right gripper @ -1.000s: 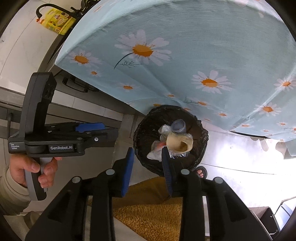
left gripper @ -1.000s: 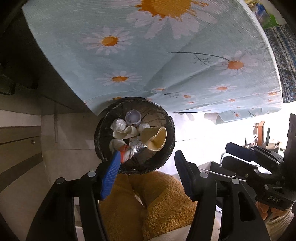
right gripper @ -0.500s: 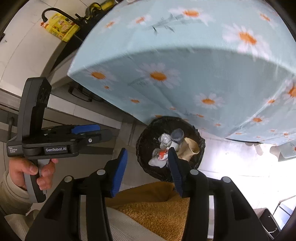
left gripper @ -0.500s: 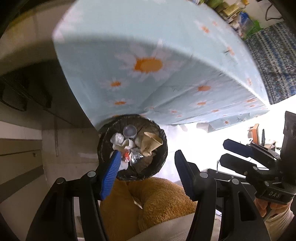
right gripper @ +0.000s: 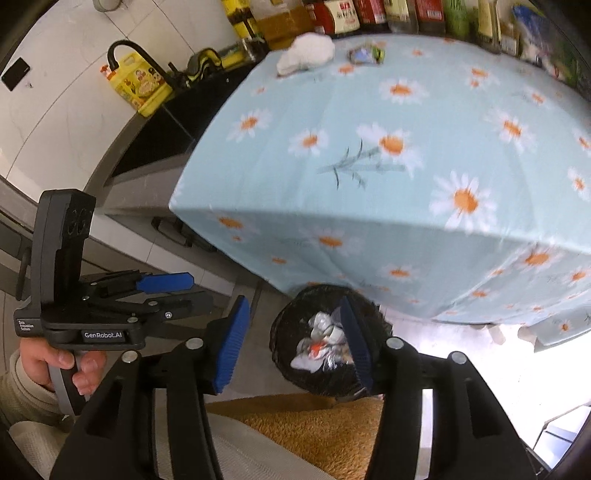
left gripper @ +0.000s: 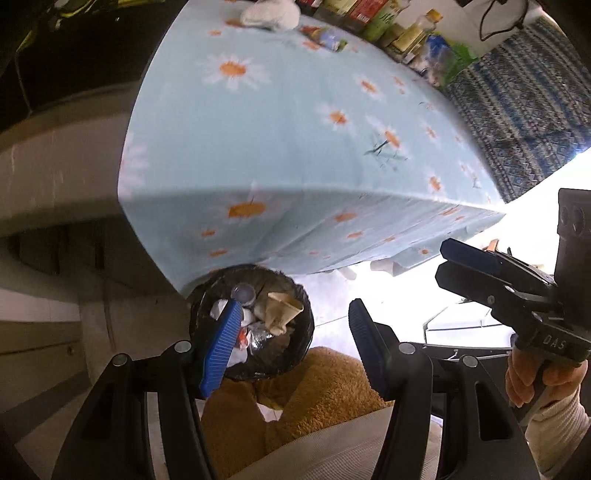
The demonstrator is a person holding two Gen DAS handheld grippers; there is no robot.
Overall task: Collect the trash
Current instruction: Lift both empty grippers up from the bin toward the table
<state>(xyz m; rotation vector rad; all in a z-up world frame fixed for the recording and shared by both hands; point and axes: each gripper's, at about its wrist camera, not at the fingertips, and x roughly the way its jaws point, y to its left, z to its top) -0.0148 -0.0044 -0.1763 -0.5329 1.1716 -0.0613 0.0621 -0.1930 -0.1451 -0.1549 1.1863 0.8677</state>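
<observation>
Both grippers hung above the floor, pointing steeply down. Left gripper (left gripper: 291, 345): jaws stood moderately apart with nothing between the blue pads. Right gripper (right gripper: 295, 343): jaws were opening, likewise empty; the crumpled trash seen between them lay well below, inside the bin.

Nearest the cameras, below the fingers, were an ochre fleece garment (right gripper: 325, 428) and a pale ribbed cloth on the person's body. A hand (right gripper: 55, 365) in a cream sleeve gripped the left gripper's handle, and another hand (left gripper: 535, 376) gripped the right one.

Beyond the fingers, on the floor, stood a black-lined trash bin (left gripper: 303, 332), its far rim tucked against the hanging edge of the tablecloth. It held crumpled white paper, foil, a red-marked scrap (right gripper: 317, 347), a tan paper cup (left gripper: 279, 312) and a small clear cup (left gripper: 243, 293).

Farther off, a table under a light-blue daisy tablecloth (right gripper: 369, 184) carried a white cloth (right gripper: 306, 53) and a small coloured wrapper (right gripper: 365, 54) near its far edge. Bottles and jars (right gripper: 343, 14) lined the back, and a yellow oil jug (right gripper: 142, 86) stood on the counter at the left.
</observation>
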